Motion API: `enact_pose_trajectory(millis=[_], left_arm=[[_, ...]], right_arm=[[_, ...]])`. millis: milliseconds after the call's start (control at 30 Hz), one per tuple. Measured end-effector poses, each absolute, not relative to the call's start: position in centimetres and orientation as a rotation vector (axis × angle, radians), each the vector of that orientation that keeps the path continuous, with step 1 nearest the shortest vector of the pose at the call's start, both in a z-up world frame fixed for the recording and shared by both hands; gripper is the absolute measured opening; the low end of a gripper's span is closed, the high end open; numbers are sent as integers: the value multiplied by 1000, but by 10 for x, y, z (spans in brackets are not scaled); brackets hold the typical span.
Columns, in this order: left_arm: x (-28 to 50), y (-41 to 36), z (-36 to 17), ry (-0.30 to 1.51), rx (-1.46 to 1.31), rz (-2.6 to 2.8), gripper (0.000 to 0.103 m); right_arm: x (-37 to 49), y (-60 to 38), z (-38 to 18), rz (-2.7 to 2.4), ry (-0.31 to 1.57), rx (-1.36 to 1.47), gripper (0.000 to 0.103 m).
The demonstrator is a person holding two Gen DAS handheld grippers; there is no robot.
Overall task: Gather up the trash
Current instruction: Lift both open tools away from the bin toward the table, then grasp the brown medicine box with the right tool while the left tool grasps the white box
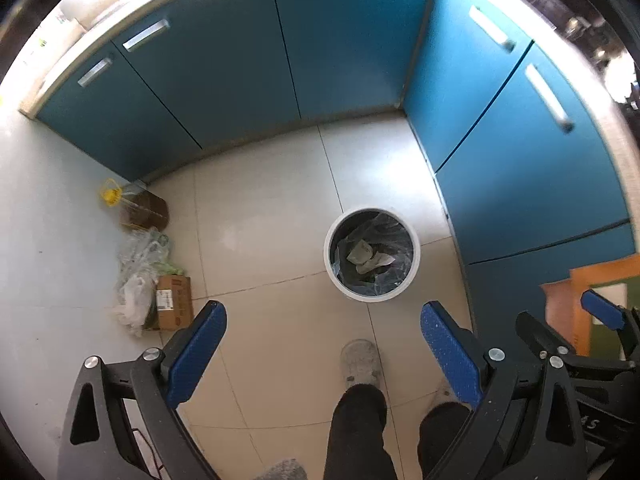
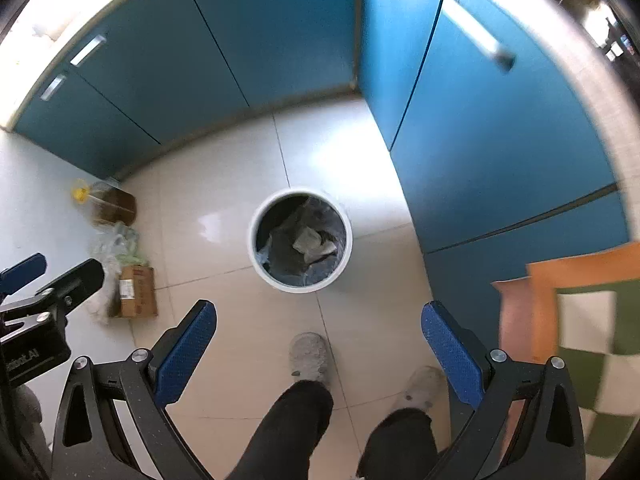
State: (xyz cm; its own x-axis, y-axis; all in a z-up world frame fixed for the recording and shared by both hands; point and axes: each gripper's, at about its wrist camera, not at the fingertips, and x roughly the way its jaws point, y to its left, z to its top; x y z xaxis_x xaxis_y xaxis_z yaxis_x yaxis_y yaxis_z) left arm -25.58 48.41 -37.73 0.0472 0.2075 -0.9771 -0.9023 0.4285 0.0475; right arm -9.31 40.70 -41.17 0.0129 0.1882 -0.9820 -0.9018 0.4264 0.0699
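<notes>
A white round trash bin (image 1: 416, 258) with a dark plastic liner stands on the tiled floor; crumpled paper (image 1: 366, 258) lies inside it. It also shows in the right wrist view (image 2: 256, 256) with the paper (image 2: 312, 245) in it. My left gripper (image 1: 324, 346) is open and empty, held high above the floor, nearer than the bin. My right gripper (image 2: 320, 342) is open and empty, also high above the floor. The right gripper shows at the right edge of the left wrist view (image 1: 560, 320).
Blue cabinets (image 1: 224, 60) line the far and right sides. By the left wall stand an oil jug (image 1: 140, 208), plastic bags (image 1: 138, 276) and a small cardboard box (image 1: 174, 302). The person's legs and grey shoes (image 1: 360, 362) are below. An orange-and-green mat (image 2: 580, 320) lies right.
</notes>
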Motion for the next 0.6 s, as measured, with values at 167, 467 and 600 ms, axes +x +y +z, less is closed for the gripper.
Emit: enact_pose_trajectory(millis=[167,467,600], left_arm=[[-258,462,-318,1221,-703,1028,99],[-120,421,-245,1164,-505,910,99],[-14,385,-241,1180,-424,781,99]], right_arm=[[-76,380,-339,1036,1296,-597,103],[103,270,-258,741,1282,-244,103],[220,194,-270,478,1259,-187,103]])
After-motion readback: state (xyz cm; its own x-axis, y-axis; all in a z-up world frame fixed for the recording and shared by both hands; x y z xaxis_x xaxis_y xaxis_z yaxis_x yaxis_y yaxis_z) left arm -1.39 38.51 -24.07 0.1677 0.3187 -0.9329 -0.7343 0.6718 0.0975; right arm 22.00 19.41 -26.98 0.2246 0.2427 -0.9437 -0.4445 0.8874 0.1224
